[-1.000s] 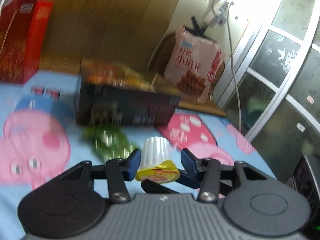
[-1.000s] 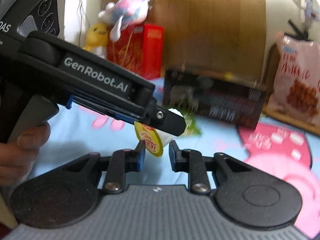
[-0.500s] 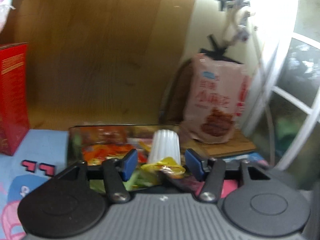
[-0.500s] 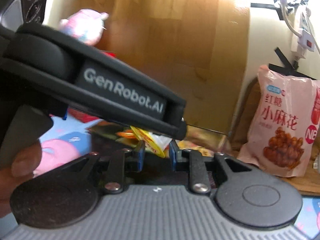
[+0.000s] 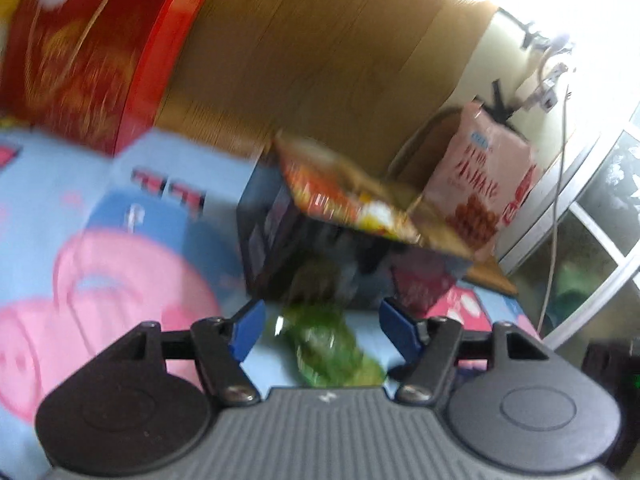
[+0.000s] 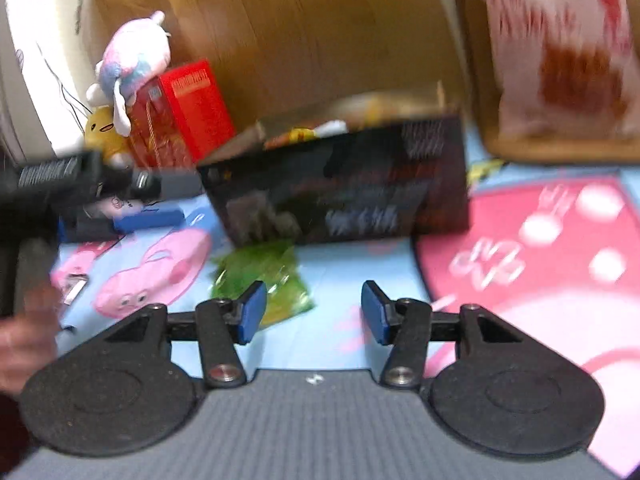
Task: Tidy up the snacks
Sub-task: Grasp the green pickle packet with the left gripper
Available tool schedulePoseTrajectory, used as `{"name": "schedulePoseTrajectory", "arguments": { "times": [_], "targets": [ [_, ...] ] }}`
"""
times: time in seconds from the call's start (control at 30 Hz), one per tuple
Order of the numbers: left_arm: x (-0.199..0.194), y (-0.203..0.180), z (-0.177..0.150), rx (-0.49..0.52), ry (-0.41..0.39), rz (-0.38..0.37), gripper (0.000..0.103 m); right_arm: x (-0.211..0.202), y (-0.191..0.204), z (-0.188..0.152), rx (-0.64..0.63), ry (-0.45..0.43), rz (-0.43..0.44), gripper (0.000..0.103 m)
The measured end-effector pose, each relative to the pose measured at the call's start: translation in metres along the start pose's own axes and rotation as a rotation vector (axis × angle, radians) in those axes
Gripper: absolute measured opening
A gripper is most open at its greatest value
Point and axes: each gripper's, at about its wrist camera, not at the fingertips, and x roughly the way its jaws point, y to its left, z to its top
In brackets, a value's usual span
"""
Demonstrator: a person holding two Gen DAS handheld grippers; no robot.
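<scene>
Where the jelly cup sat earlier, both grippers' jaws spread empty, green packet (image 5: 332, 348) below.

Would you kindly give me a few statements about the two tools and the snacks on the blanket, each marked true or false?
1. The left tool is open and holds nothing. True.
2. The right tool is shut on a jelly cup. False: it is open, with nothing between its fingers.
3. A green snack packet lies on the blanket in front of the dark box. True.
4. The dark box is empty. False: colourful snack wrappers show inside its open top.
5. The red carton stands to the right of the dark box in the right wrist view. False: it stands to the left, beside the plush toy.
</scene>
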Motion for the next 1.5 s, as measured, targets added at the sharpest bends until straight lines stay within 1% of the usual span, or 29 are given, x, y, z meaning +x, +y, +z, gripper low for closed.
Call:
{"name": "schedulePoseTrajectory", "arguments": {
  "times": [0.07,0.13,0.17,0.2,0.23,0.27,0.33,0.47,0.53,0.6,0.7,0.77,0.87,0.97,1.0,1.03,1.07,1.1,1.13,1.2,1.3,1.37,1.43,1.5],
  "targets": [
    [0.007,0.004,-0.009,-0.032,0.045,-0.004,0.051,0.008,-0.004,0.011,0.054,0.02,0.039,0.053],
    [0.018,0.006,-0.013,-0.072,0.086,-0.012,0.045,0.019,-0.007,0.02,0.104,0.037,0.063,0.048],
    [0.018,0.006,-0.014,-0.079,0.071,-0.007,0.045,0.027,-0.01,0.023,0.124,0.05,0.073,0.045],
    [0.02,0.005,-0.014,-0.085,0.07,-0.004,0.044,0.033,-0.012,0.024,0.142,0.061,0.082,0.045],
    [0.021,0.005,-0.014,-0.097,0.071,0.0,0.04,0.038,-0.013,0.026,0.16,0.059,0.103,0.045],
    [0.022,0.006,-0.014,-0.112,0.079,-0.005,0.031,0.042,-0.013,0.026,0.181,0.061,0.127,0.045],
    [0.023,0.006,-0.016,-0.132,0.097,-0.012,0.024,0.043,-0.014,0.022,0.229,0.076,0.167,0.043],
    [0.013,0.001,-0.027,-0.105,0.11,-0.013,0.023,0.018,-0.012,0.004,0.254,0.086,0.198,0.043],
    [0.004,-0.001,-0.035,-0.089,0.123,-0.029,0.023,0.0,-0.017,-0.01,0.286,0.086,0.232,0.043],
    [-0.006,-0.005,-0.048,-0.065,0.137,-0.057,0.025,-0.02,-0.018,-0.025,0.286,0.084,0.261,0.044],
    [-0.022,-0.014,-0.066,-0.017,0.14,-0.08,0.025,-0.05,-0.011,-0.045,0.217,0.077,0.277,0.047],
    [-0.03,-0.016,-0.075,-0.007,0.149,-0.087,0.025,-0.063,-0.007,-0.057,0.178,0.091,0.296,0.048],
    [-0.039,-0.012,-0.08,-0.019,0.136,-0.087,0.026,-0.072,0.002,-0.064,0.134,0.105,0.333,0.048],
    [-0.042,-0.003,-0.08,-0.066,0.132,-0.101,0.026,-0.081,0.008,-0.067,0.102,0.078,0.423,0.045],
    [-0.043,-0.002,-0.08,-0.071,0.133,-0.106,0.024,-0.08,0.011,-0.066,0.086,0.078,0.413,0.044],
    [-0.043,-0.002,-0.081,-0.071,0.136,-0.109,0.024,-0.074,0.015,-0.066,0.063,0.089,0.372,0.043],
    [-0.043,-0.004,-0.082,-0.06,0.131,-0.103,0.024,-0.065,0.02,-0.067,0.034,0.129,0.298,0.03],
    [-0.044,-0.006,-0.083,-0.047,0.126,-0.095,0.024,-0.062,0.022,-0.068,0.024,0.119,0.266,0.023],
    [-0.045,-0.008,-0.084,-0.036,0.124,-0.095,0.027,-0.06,0.024,-0.067,0.032,0.124,0.271,0.023],
    [-0.046,-0.009,-0.086,-0.03,0.121,-0.093,0.028,-0.056,0.026,-0.068,0.056,0.142,0.288,0.02],
    [-0.048,-0.007,-0.087,-0.047,0.124,-0.1,0.028,-0.055,0.03,-0.069,0.062,0.136,0.289,0.019],
    [-0.05,-0.006,-0.085,-0.067,0.123,-0.11,0.028,-0.056,0.027,-0.068,0.109,0.133,0.308,0.018],
    [-0.054,-0.009,-0.08,-0.061,0.109,-0.115,0.028,-0.059,0.025,-0.065,0.129,0.124,0.318,0.018],
    [-0.059,-0.016,-0.074,-0.041,0.087,-0.119,0.031,-0.067,0.027,-0.061,0.114,0.102,0.321,0.018]
  ]
}}
